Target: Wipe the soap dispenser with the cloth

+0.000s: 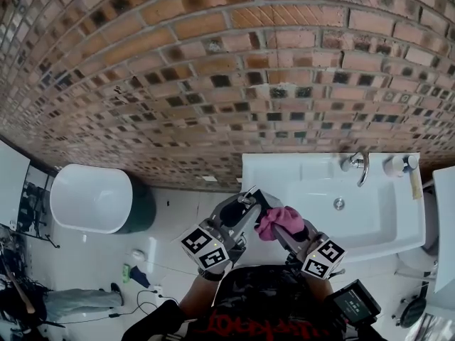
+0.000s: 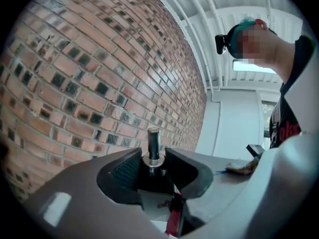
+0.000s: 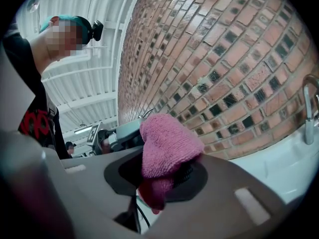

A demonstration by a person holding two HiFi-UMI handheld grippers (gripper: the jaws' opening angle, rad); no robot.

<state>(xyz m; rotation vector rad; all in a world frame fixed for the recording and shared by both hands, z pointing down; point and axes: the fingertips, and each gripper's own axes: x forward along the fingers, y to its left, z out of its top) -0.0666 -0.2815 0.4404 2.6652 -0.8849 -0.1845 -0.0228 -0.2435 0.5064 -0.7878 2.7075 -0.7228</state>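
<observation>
Cloth in right hand-held gripper

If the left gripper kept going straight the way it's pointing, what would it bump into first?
Probably the brick wall: past the soap dispenser that the left gripper holds, nothing else shows ahead.

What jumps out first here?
The pink cloth clamped in the right gripper stands out most, held mid-frame beside the dark soap dispenser gripped by the left gripper. Beyond them the brick wall fills the top of the head view, with the white sink at lower right.
</observation>
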